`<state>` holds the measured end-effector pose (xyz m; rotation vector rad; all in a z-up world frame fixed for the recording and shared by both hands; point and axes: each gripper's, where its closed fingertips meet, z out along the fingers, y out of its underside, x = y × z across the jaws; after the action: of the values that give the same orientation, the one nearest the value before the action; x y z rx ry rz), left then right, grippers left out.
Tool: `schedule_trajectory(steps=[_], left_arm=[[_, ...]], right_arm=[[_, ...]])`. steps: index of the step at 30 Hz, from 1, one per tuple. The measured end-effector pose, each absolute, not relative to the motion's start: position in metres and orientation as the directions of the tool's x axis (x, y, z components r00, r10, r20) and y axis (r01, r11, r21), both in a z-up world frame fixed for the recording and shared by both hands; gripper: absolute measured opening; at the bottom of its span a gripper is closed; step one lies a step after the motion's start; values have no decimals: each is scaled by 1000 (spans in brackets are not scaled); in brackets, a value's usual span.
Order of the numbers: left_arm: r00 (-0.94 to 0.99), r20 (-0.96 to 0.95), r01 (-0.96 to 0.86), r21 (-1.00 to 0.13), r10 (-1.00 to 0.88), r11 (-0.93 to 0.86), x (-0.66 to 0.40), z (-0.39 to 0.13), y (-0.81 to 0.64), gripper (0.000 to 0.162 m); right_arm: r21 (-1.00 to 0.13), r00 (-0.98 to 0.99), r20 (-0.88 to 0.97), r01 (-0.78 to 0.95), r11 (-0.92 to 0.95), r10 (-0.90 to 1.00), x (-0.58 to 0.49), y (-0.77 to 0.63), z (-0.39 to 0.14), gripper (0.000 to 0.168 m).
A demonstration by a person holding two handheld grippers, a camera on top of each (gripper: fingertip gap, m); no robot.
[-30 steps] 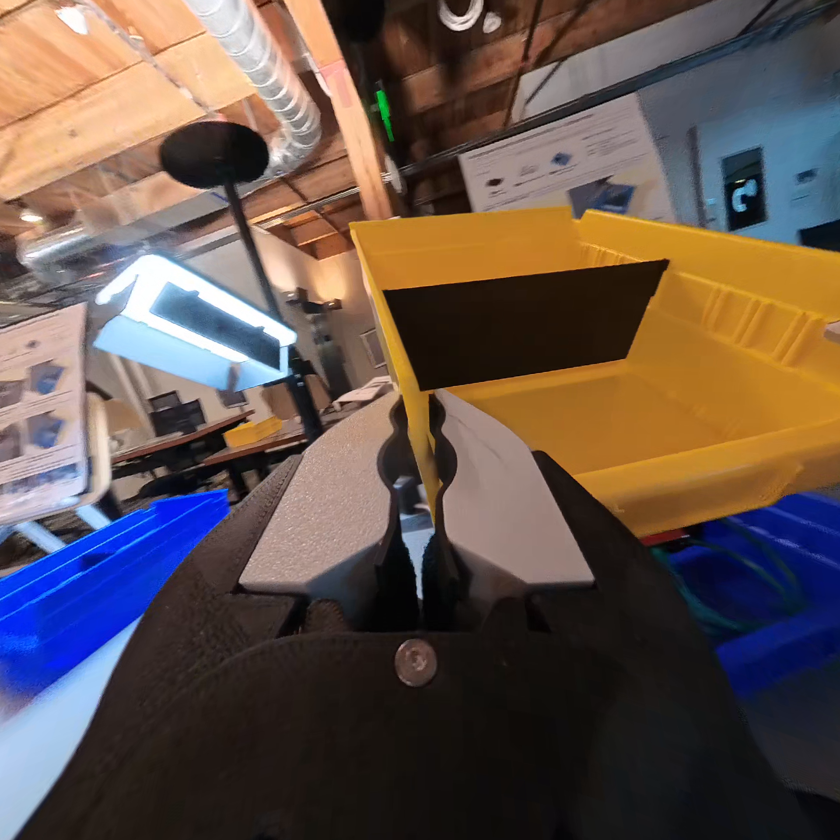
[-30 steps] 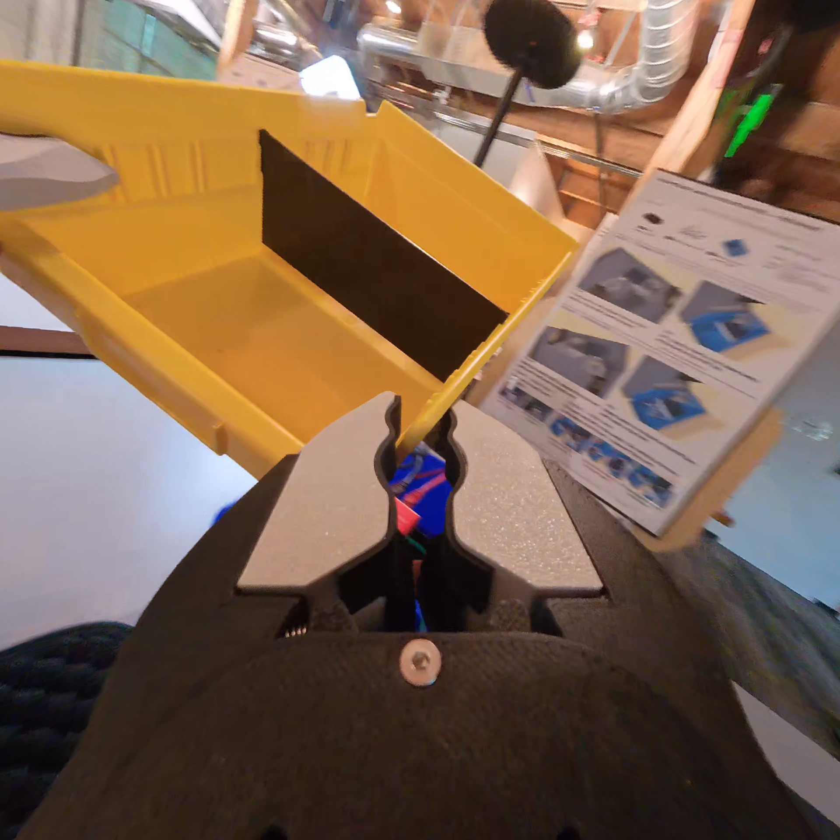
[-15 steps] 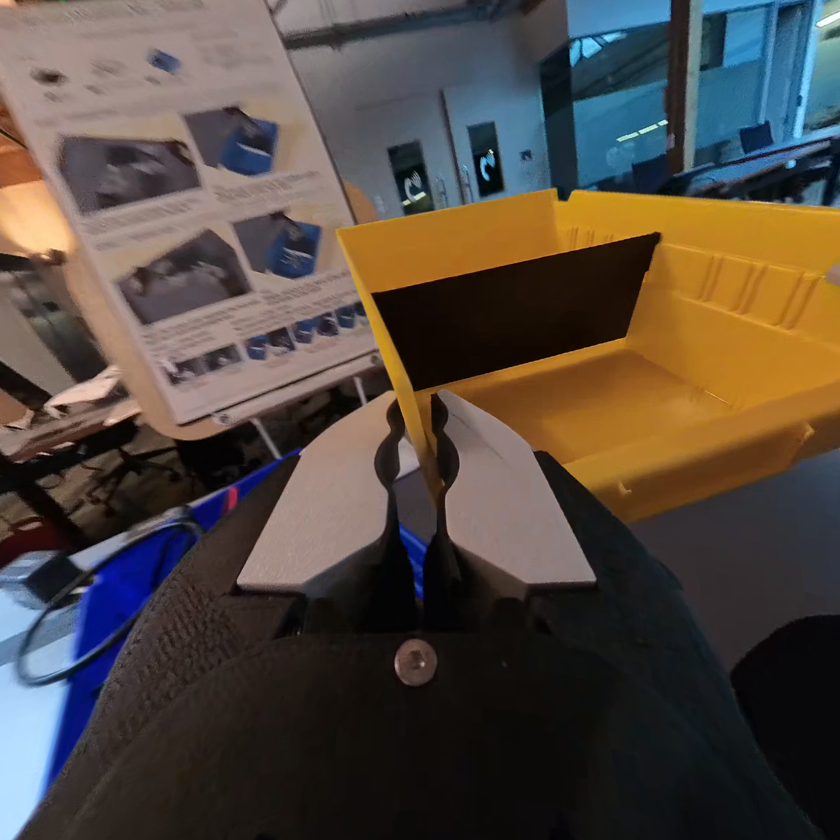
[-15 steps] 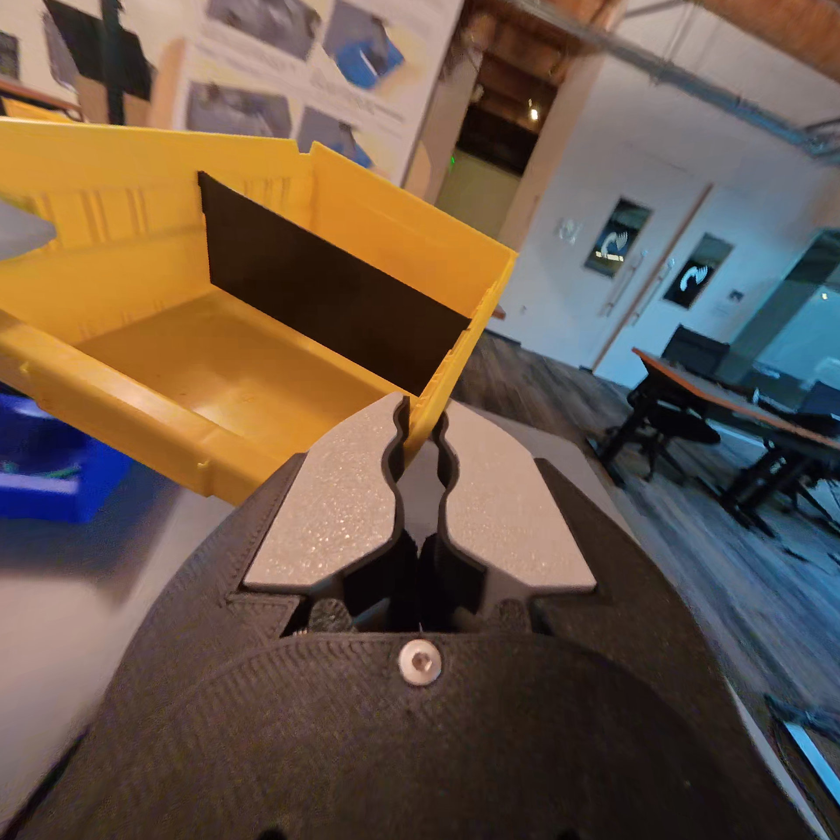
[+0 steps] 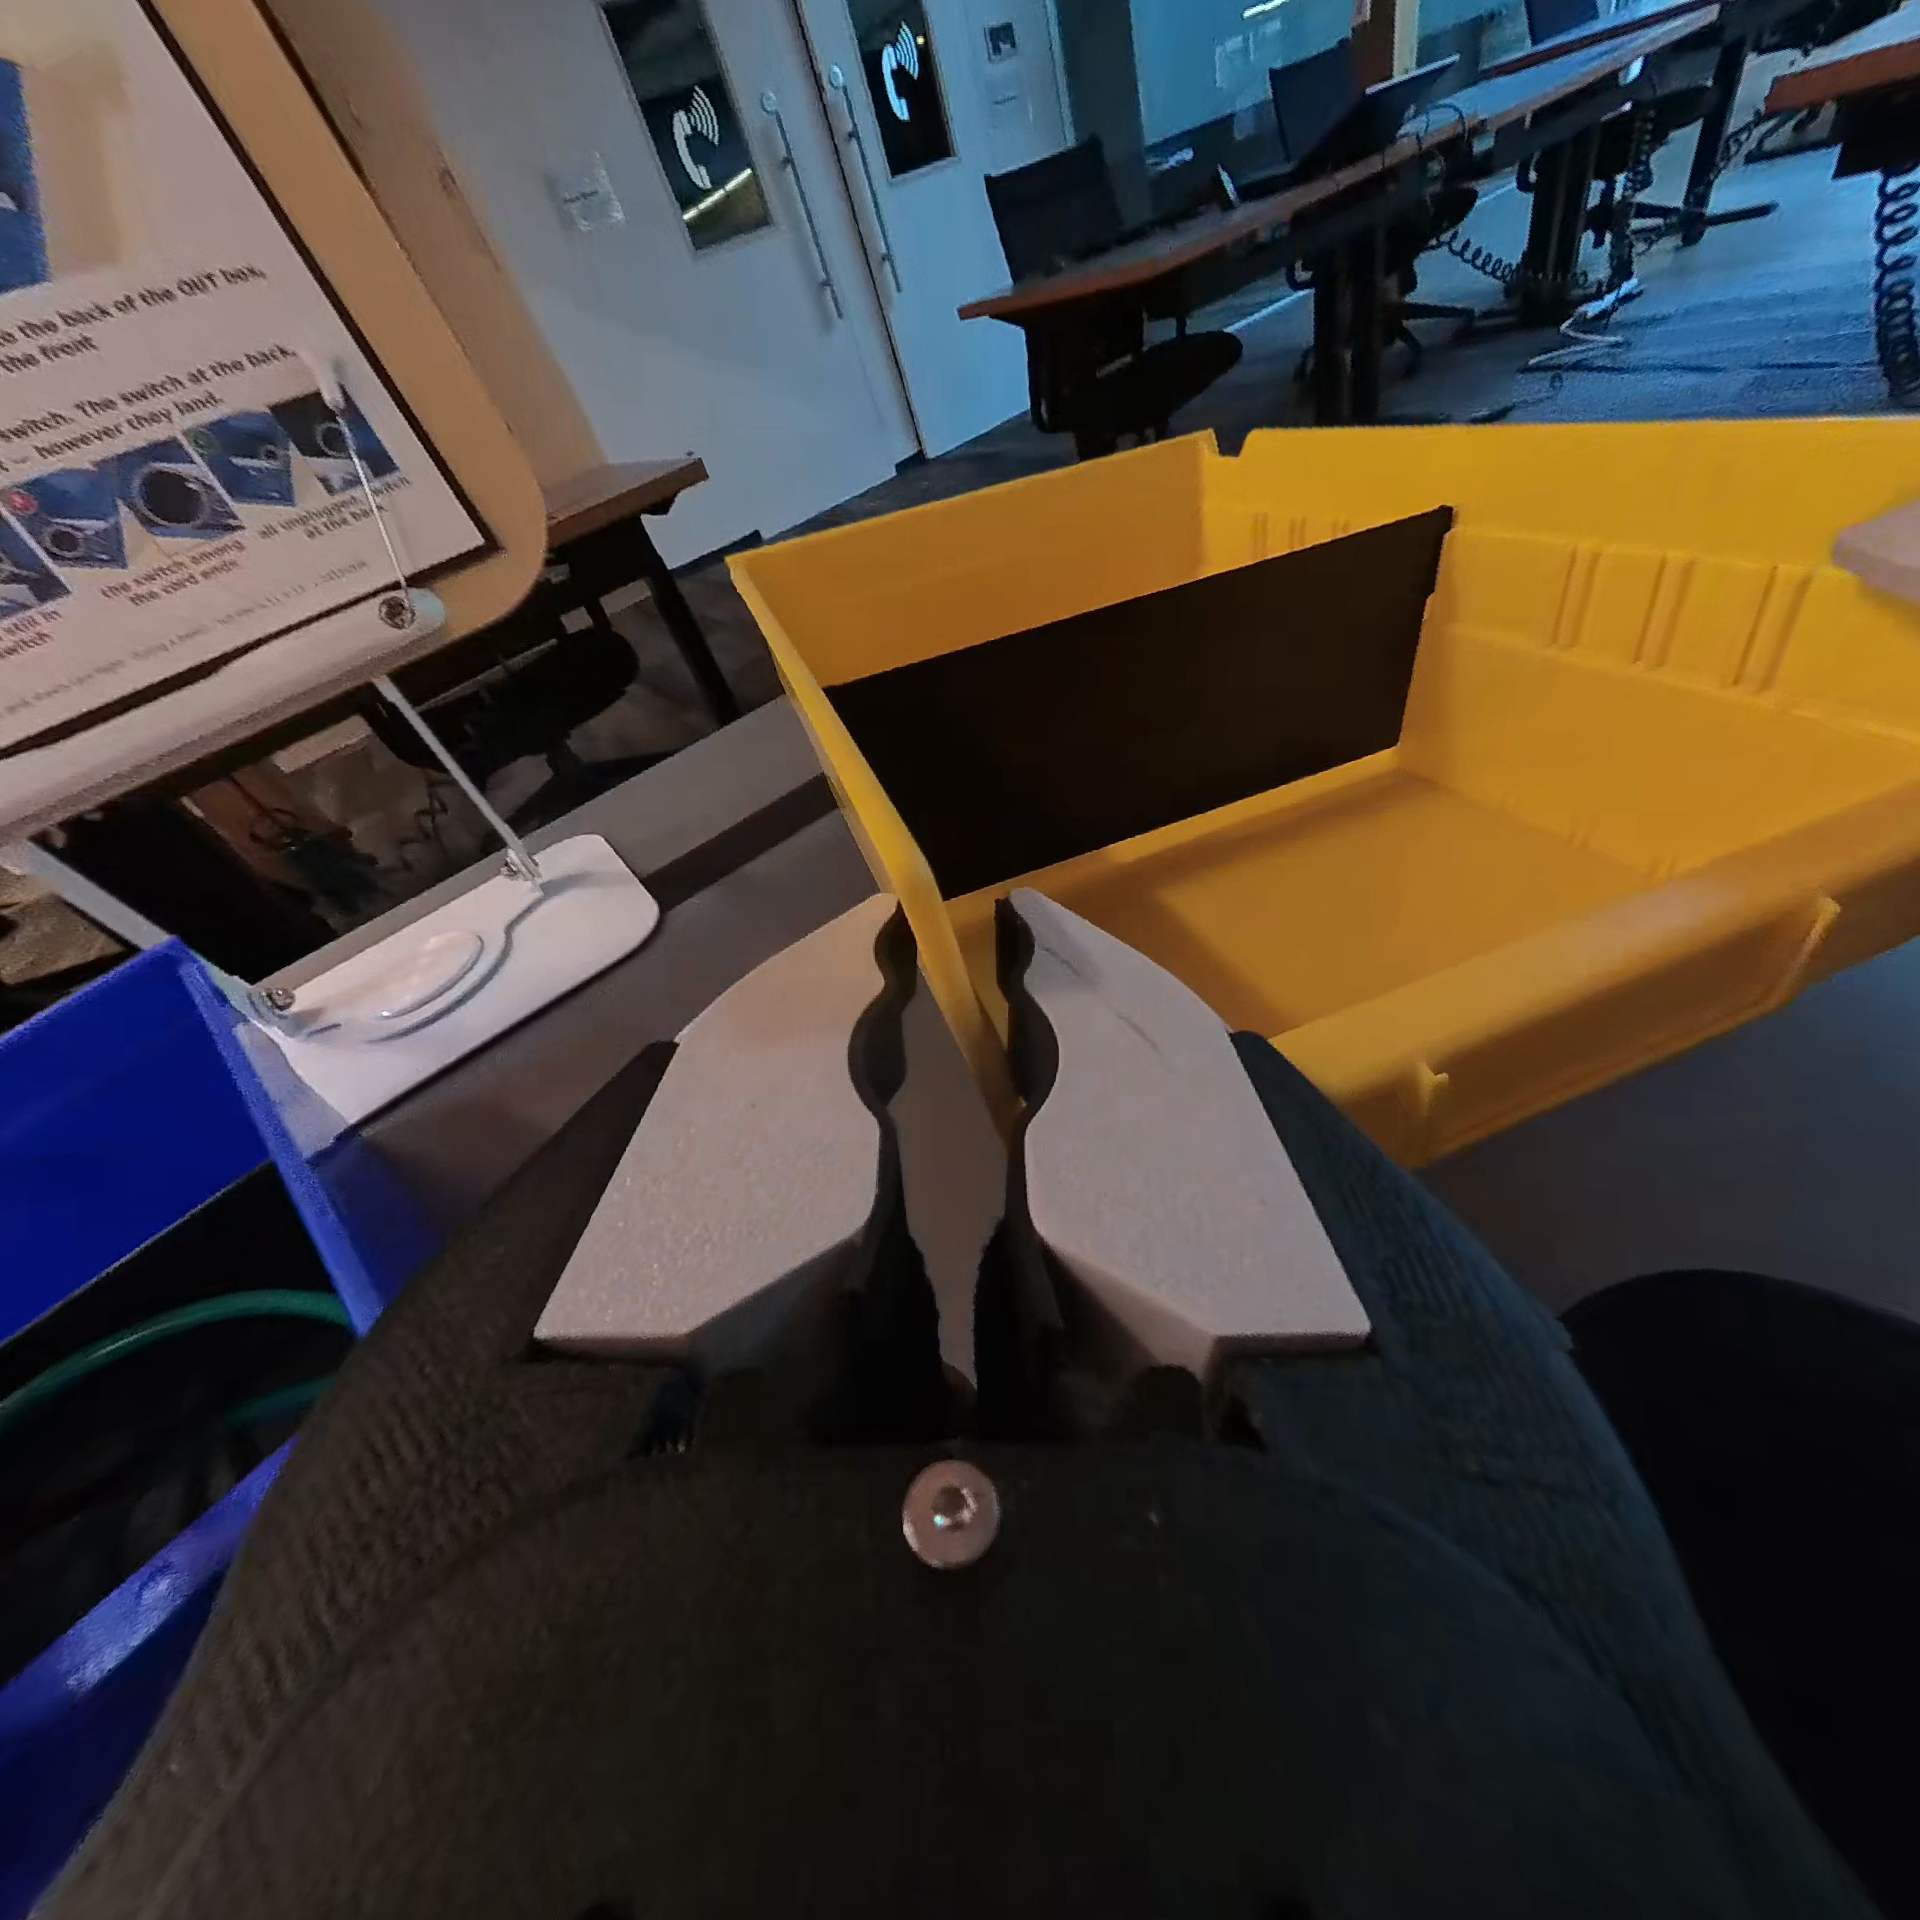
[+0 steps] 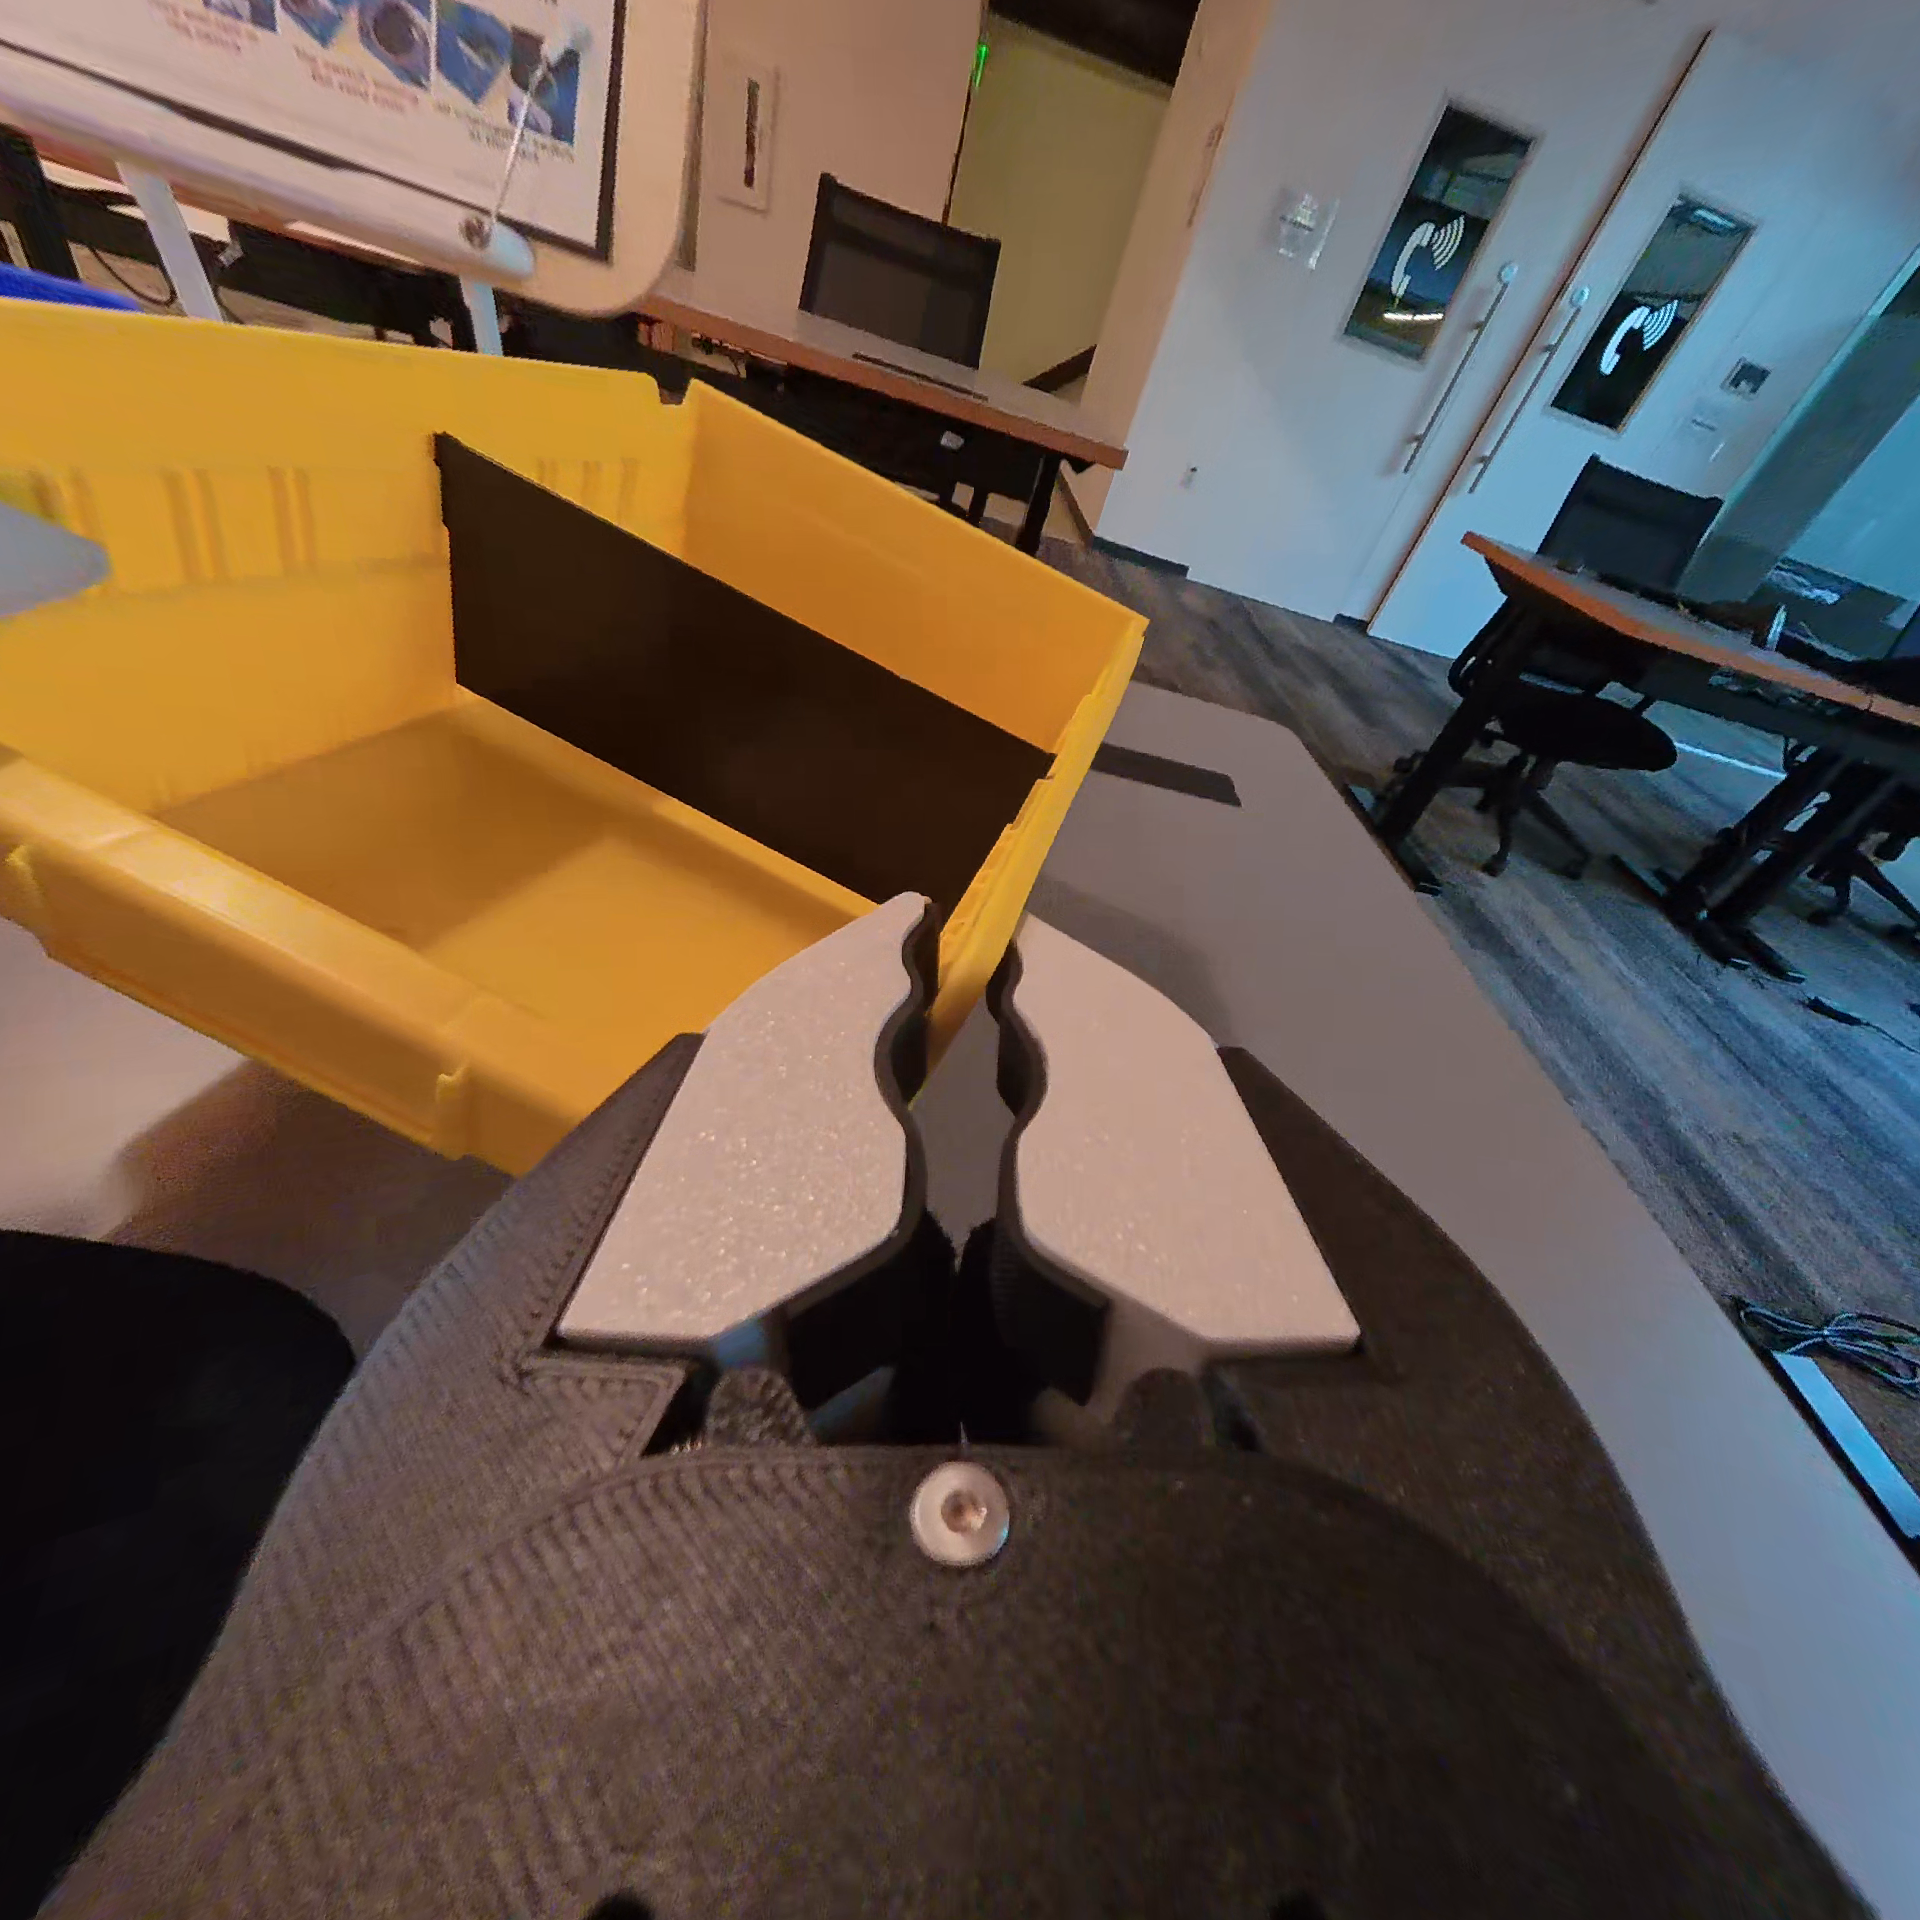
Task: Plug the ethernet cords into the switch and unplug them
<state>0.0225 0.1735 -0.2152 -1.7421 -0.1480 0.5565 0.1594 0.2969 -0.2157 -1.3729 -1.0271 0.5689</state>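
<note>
The left gripper (image 5: 951,935) and the right gripper (image 6: 961,940) each pinch a side wall of the yellow bin (image 5: 1455,904), closed down to that thin wall, with a blue bin (image 5: 125,1101) holding a green cord (image 5: 166,1325) at the left.

The yellow bin (image 5: 1558,727) is smooth, slightly glossy plastic, with a matt black divider (image 5: 1132,707) inside. Each claw has grainy, matt grey fingers (image 6: 769,1132) in a ridged black plastic body and a shiny metal screw (image 6: 958,1512). The bench (image 6: 1299,1039) looks smooth, matt grey.
</note>
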Motion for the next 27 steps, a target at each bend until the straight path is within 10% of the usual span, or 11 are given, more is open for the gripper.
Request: schedule_trajectory(steps=[17, 22, 27], left_arm=[[948, -160, -70, -948, 275, -310, 42, -254, 180, 39], [986, -52, -7, -961, 155, -275, 64, -225, 158, 64], [971, -229, -174, -881, 75, -439, 42, -216, 89, 64]], right_arm=[[-941, 468, 250, 322, 100, 848, 167, 309, -240, 8], [-933, 433, 278, 335, 133, 857, 173, 301, -225, 61], [-836, 101, 485, 344, 427, 869, 160, 246, -197, 67]])
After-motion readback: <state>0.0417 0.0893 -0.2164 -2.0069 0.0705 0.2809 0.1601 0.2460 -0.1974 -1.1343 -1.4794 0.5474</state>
